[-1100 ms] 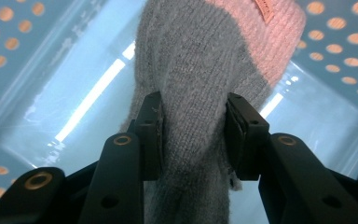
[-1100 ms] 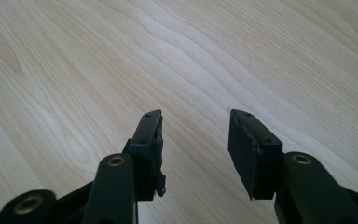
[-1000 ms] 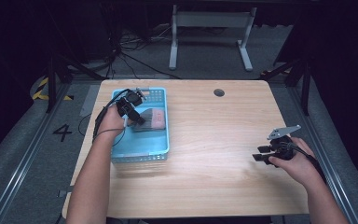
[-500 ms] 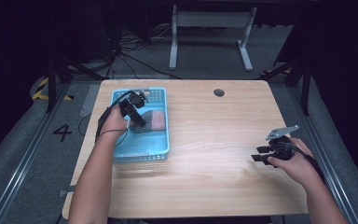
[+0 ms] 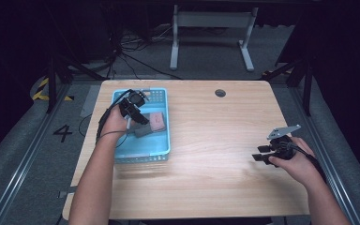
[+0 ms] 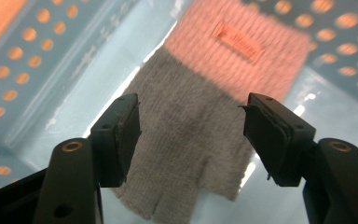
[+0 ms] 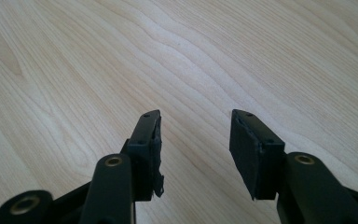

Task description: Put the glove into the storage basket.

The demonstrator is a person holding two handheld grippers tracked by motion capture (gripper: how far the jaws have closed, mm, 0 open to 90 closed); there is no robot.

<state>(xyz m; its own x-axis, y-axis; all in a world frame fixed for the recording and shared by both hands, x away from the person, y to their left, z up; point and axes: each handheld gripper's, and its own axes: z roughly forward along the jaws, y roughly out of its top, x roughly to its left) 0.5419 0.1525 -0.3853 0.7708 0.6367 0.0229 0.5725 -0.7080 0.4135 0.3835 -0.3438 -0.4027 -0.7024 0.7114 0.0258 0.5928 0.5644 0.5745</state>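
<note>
The grey and pink knitted glove is lying flat on the floor of the blue perforated basket, which is standing on the left part of the wooden table, at about 9 o'clock from the table's middle in the high view. In the left gripper view, the long axis of the glove is running from 7 o'clock to 1 o'clock: the grey finger part is pointing down toward the camera, and the pink cuff with its small label is lying at the far end, near the basket wall. The left gripper is hanging just above the grey part; its jaws have just been opening, they are now standing wide on both sides of the glove, and the pads are not pressing on it. The basket walls are staying close around the glove, so the free room there is small. The right gripper is resting at about 3 o'clock on the table, well apart from the basket, with its jaws open over bare wood and holding nothing. Between the basket and this gripper the table is lying open. Around the table, a dark grey floor with black cables is showing.
</note>
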